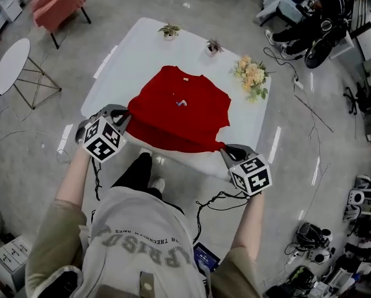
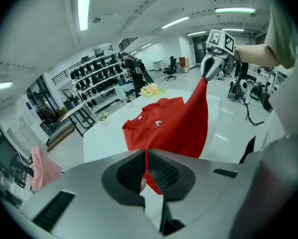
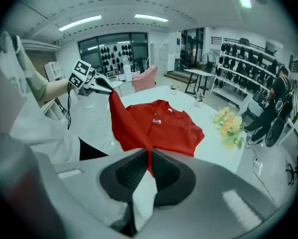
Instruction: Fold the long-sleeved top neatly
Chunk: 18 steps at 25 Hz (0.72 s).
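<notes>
A red long-sleeved top (image 1: 180, 117) lies on the white table (image 1: 136, 48), collar toward the far side, its near hem lifted off the surface. My left gripper (image 1: 127, 118) is shut on the hem's left corner; the red cloth (image 2: 148, 169) is pinched between its pads. My right gripper (image 1: 223, 149) is shut on the right corner, where red fabric (image 3: 149, 161) runs into the closed jaws. The hem hangs stretched between both grippers above the table's near edge. In the left gripper view the right gripper (image 2: 207, 74) holds its corner up; the right gripper view shows the left gripper (image 3: 107, 89) likewise.
Two small potted plants (image 1: 169, 31) (image 1: 213, 46) and a bunch of yellow flowers (image 1: 252, 75) stand along the table's far and right sides. A pink chair (image 1: 60, 4) and a round side table (image 1: 12, 64) are at the left. A person's legs (image 1: 316, 33) rest at the upper right.
</notes>
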{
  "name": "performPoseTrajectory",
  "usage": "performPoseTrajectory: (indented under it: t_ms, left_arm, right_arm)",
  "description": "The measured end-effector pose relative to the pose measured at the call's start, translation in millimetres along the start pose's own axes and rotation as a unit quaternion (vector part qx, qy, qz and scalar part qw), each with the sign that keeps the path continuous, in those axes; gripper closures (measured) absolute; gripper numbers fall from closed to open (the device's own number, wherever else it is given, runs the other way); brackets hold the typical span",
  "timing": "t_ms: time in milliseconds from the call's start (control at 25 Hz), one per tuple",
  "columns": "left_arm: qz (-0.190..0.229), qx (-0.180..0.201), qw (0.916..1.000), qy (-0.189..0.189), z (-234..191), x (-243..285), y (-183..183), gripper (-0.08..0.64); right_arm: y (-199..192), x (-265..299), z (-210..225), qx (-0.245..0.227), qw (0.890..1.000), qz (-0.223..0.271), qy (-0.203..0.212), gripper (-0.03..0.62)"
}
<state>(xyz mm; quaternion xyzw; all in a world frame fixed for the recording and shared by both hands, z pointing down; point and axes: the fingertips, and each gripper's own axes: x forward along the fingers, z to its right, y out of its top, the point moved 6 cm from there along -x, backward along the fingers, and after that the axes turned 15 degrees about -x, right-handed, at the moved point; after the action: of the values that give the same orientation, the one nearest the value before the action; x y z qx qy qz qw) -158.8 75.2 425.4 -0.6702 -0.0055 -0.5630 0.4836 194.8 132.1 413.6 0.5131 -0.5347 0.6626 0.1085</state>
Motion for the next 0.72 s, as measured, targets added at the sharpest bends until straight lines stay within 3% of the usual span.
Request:
performPoseTrajectory:
  t_ms: [160, 320, 400, 560, 600, 720]
  left_arm:
    - [-0.03, -0.04, 0.9988, 0.005, -40.1, 60.8, 30.2, 0.534]
    - [-0.08, -0.094, 0.9924, -0.007, -65.3, 121.3, 36.5, 0.527]
    - [-0.104, -0.12, 0.9872, -0.015, -75.0, 143.1, 32.1, 0.453]
    - [-0.073, -0.175, 0.9815, -0.026, -104.4, 146.5, 29.6, 0.305]
    - [-0.062, -0.183, 0.9807, -0.028, -112.2, 140.3, 28.7, 0.297]
    - [-0.045, -0.198, 0.9784, -0.041, -129.1, 124.6, 19.9, 0.293]
  right_arm:
    - [12.1, 50.2, 65.2, 0.039, 0.998, -0.059, -0.001, 0.565]
    - [7.2, 100.5, 104.9, 0.074, 0.988, -0.138, -0.004, 0.565]
    - [3.8, 120.0, 116.2, 0.085, 0.983, -0.161, -0.016, 0.565]
    - [-0.9, 130.9, 129.4, 0.113, 0.98, -0.147, -0.073, 0.556]
    - [-1.8, 128.7, 131.6, 0.119, 0.98, -0.135, -0.084, 0.523]
    - [-6.8, 118.3, 133.0, 0.14, 0.981, -0.098, -0.091, 0.512]
